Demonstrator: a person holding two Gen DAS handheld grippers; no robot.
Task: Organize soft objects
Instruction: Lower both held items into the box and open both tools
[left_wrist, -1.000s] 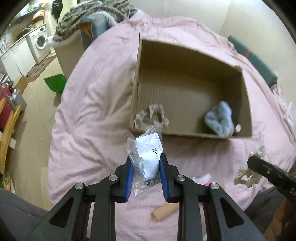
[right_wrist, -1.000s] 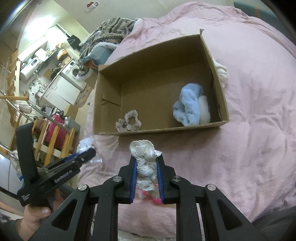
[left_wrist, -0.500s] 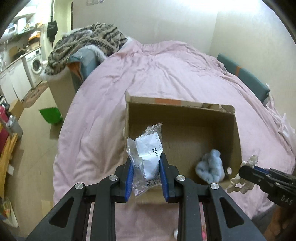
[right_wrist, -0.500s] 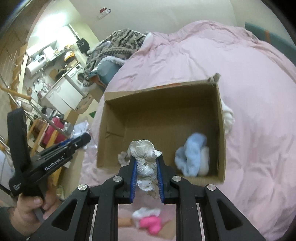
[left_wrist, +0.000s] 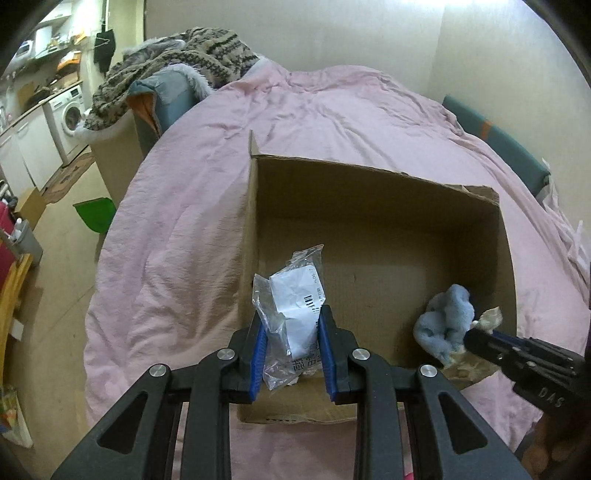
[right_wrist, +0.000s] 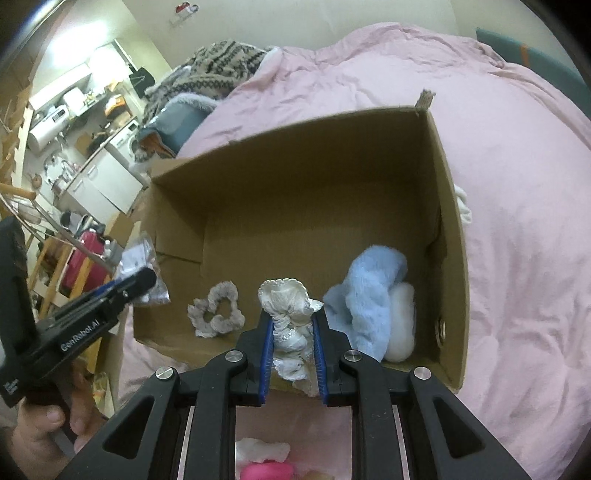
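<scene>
Over the near edge of the open brown cardboard box (right_wrist: 295, 192), which sits on the pink quilted bedspread (left_wrist: 332, 110), both tongs hover loaded. The left gripper (left_wrist: 291, 354) is clamped narrow on a crinkly clear plastic packet with a white barcode label (left_wrist: 291, 306), held above the box's near left corner. The right gripper (right_wrist: 293, 354) pinches a cream ruffled fabric scrunchie (right_wrist: 286, 317) above the middle of the near wall. Inside the box, a grey fuzzy scrunchie (right_wrist: 216, 314) lies toward the near left, and a light blue fluffy cloth (right_wrist: 369, 295) with a white fuzzy piece (right_wrist: 402, 325) touching it rests near the right wall. The main risk, as I judge it, is letting go too early: both loads hang close to the near wall's rim, so either could catch on it and tip outside the box onto the bedspread. The slick packet may also slide out sideways from its grip, and the ruffles could snag on the blue pads (right_wrist: 266, 350) and cling when the jaws part. The two tools stand near each other, so a careless reach might knock them together.
</scene>
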